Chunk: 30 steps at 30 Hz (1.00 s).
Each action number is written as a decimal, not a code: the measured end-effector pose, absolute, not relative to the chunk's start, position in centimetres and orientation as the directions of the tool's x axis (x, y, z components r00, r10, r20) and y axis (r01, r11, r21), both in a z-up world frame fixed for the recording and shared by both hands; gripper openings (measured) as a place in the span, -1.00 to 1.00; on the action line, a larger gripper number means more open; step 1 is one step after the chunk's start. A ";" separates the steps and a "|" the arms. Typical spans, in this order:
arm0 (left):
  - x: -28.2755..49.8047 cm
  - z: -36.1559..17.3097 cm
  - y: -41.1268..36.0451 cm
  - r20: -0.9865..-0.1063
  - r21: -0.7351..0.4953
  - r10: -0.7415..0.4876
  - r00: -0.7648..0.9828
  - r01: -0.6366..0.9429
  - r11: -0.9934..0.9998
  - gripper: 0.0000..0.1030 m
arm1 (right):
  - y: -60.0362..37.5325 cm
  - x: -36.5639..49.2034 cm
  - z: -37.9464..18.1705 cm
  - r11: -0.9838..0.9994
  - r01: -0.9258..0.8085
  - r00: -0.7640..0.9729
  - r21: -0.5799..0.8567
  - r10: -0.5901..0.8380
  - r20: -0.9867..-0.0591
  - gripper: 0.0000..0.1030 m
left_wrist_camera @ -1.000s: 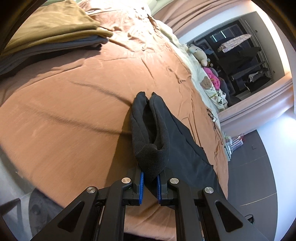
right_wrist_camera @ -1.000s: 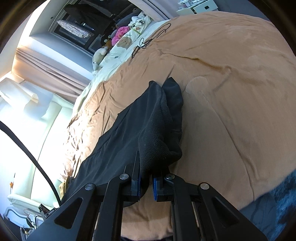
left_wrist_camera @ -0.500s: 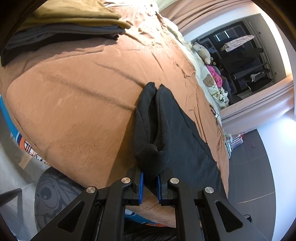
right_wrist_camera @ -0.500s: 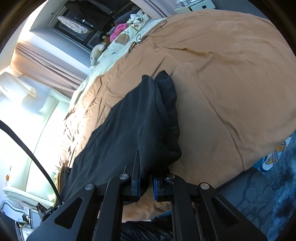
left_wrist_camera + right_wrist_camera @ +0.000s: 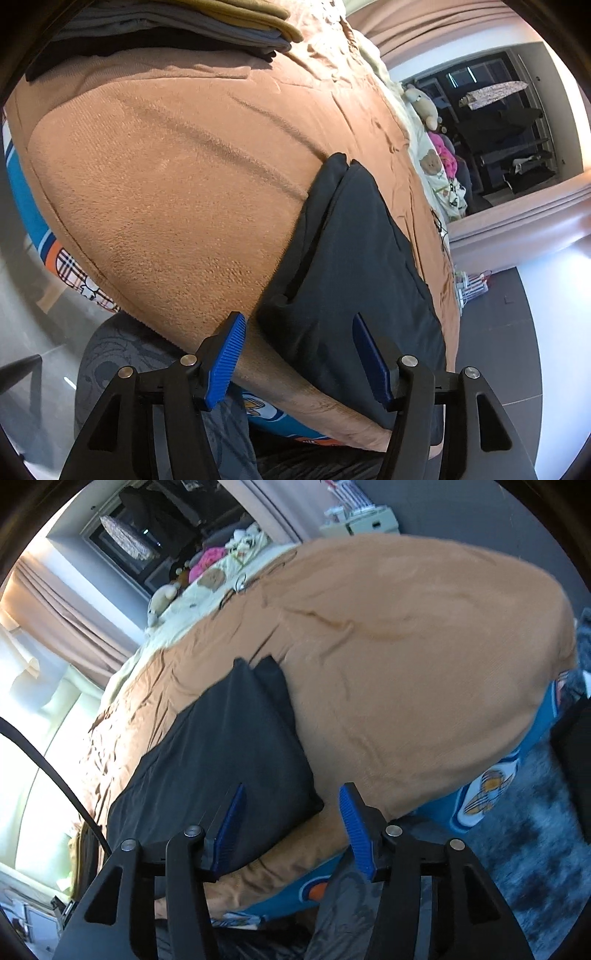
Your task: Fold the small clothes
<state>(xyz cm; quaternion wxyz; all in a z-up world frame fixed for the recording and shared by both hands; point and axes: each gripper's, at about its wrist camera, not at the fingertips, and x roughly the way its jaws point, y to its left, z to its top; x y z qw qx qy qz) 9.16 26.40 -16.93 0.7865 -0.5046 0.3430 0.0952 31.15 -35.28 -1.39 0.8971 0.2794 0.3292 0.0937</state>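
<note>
A black garment (image 5: 354,258) lies folded flat on the orange-brown blanket (image 5: 166,192), reaching to the bed's near edge. My left gripper (image 5: 299,358) hovers just short of the garment's left near corner, its jaws opening, blue pads apart and touching nothing. In the right wrist view the same black garment (image 5: 225,746) lies flat, and my right gripper (image 5: 291,830) stands over its right near corner, jaws opening, with the corner between the pads but not pressed.
A stack of folded clothes (image 5: 177,29), olive on grey, sits at the far left of the bed. Stuffed toys (image 5: 421,103) and pale bedding lie at the bed's far end. A blue patterned sheet (image 5: 491,786) hangs below the blanket edge. A dark rug (image 5: 535,842) covers the floor.
Both grippers let go of the bunched black cloth and their jaws spread apart. The garment now lies flat on the blanket. Both views have pulled back toward the bed's near edge.
</note>
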 end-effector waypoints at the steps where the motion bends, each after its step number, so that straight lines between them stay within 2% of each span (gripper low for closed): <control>1: 9.2 -17.1 26.4 -0.637 -0.728 -0.199 0.744 -0.497 0.473 0.21 | -34.9 30.8 -1.1 0.830 0.005 0.770 0.558 0.353 -0.532 -0.02; 14: 10.1 -18.0 26.7 -0.595 -0.766 -0.244 0.766 -0.448 0.461 0.26 | -22.2 30.3 1.6 0.876 -0.277 0.709 0.395 0.464 -0.531 -0.02; 25: 11.2 -18.4 27.1 -0.531 -0.801 -0.296 0.794 -0.357 0.482 0.25 | -13.3 33.7 0.9 0.845 -0.435 0.590 0.312 0.529 -0.610 -0.02; 26: 11.2 -18.5 27.0 -0.534 -0.796 -0.294 0.793 -0.355 0.489 0.21 | -12.7 34.2 0.9 0.842 -0.449 0.582 0.301 0.531 -0.616 -0.02; 29: 11.0 -18.6 26.9 -0.549 -0.779 -0.281 0.787 -0.360 0.513 -0.06 | -9.7 36.1 1.0 0.832 -0.490 0.567 0.259 0.530 -0.631 -0.02; 30: 10.8 -18.7 27.0 -0.548 -0.779 -0.277 0.789 -0.362 0.512 -0.21 | -8.8 37.8 0.6 0.830 -0.499 0.562 0.249 0.529 -0.636 -0.02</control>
